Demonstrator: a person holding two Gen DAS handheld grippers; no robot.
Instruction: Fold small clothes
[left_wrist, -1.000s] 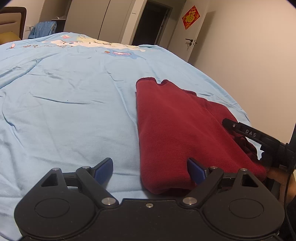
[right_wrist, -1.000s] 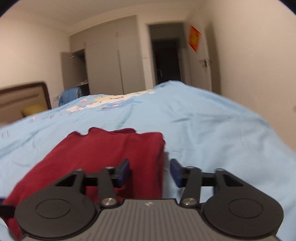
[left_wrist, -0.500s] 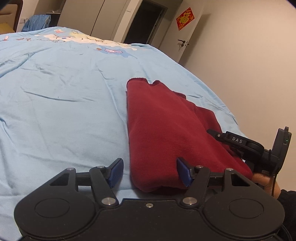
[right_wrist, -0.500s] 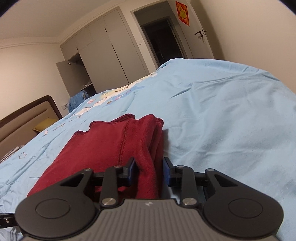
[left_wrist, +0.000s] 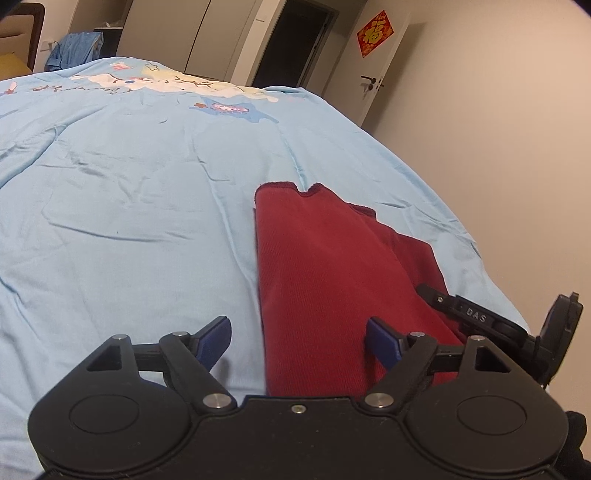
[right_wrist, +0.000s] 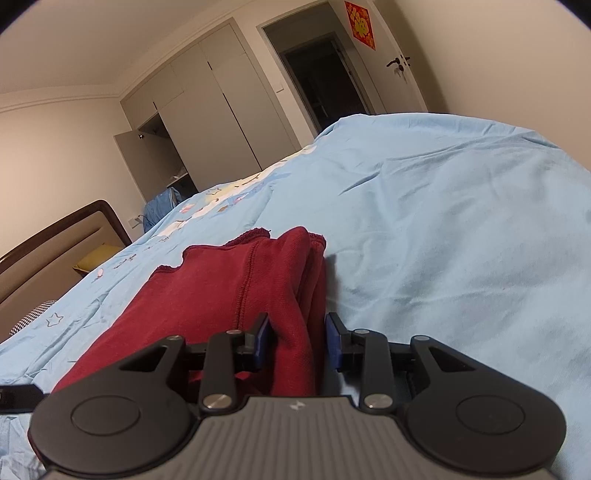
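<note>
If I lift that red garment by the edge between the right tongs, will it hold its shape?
Probably not. The red garment is soft knit in loose layers, so it should droop and may unfold. It looks light. The bedsheet wrinkles easily, so dragging could bunch it. The right tongs straddle only the thick folded edge.

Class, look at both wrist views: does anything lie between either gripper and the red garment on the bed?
Nothing visible does. The red garment lies on the blue bedcover; the left gripper straddles its near edge with open jaws, and the right gripper has its folded edge between its jaws.
</note>
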